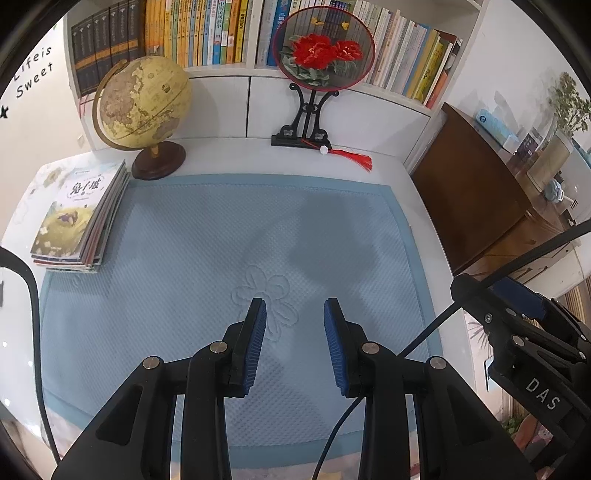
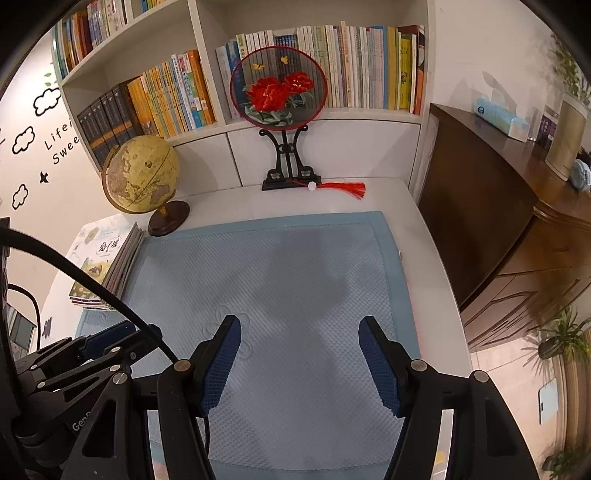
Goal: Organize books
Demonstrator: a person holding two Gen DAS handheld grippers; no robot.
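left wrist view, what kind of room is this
Probably a home study or reading nook: a built-in bookshelf packed with books, a globe and a stack of books on a white desk with a blue mat.

Globe (image 1: 142, 101) beside embroidered fan (image 1: 323, 48) on stand, blue mat (image 1: 221, 240), red tassel (image 1: 356, 157)

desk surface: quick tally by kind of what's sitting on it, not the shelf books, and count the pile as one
stack of books: 1
globe: 1
embroidered fan on a black stand: 1
blue mat: 1
total: 4

Both grippers, left gripper and right gripper, hang open over the mat, holding nothing.
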